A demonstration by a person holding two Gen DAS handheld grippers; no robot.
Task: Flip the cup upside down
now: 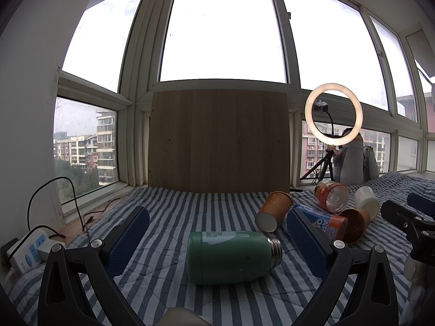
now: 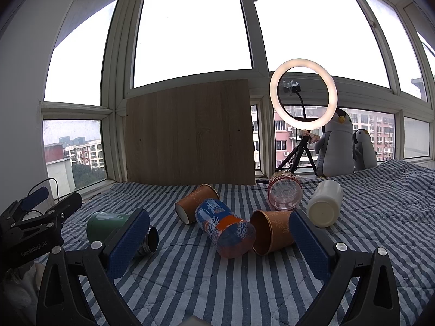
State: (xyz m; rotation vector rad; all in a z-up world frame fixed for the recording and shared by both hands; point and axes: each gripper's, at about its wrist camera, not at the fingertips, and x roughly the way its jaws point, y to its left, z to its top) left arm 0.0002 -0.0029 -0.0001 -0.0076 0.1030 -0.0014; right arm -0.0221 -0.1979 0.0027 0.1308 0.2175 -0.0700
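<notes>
Left gripper [image 1: 217, 244] spread wide, nothing in it, and the green cup [image 1: 231, 256] lies on its side right between the fingers, threaded mouth pointing right, resting on the striped blanket [image 1: 176, 209]. Neither pad seems to touch it, though the angle makes that hard to judge. Right gripper [image 2: 218, 244] is just as wide and empty, facing the blue-orange bottle [image 2: 225, 231] and a tipped paper cup [image 2: 272, 231].

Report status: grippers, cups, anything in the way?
Left gripper open, green flask lying between its fingers. Right gripper open, empty. Paper cups on their sides; blue bottle crowds them.
</notes>
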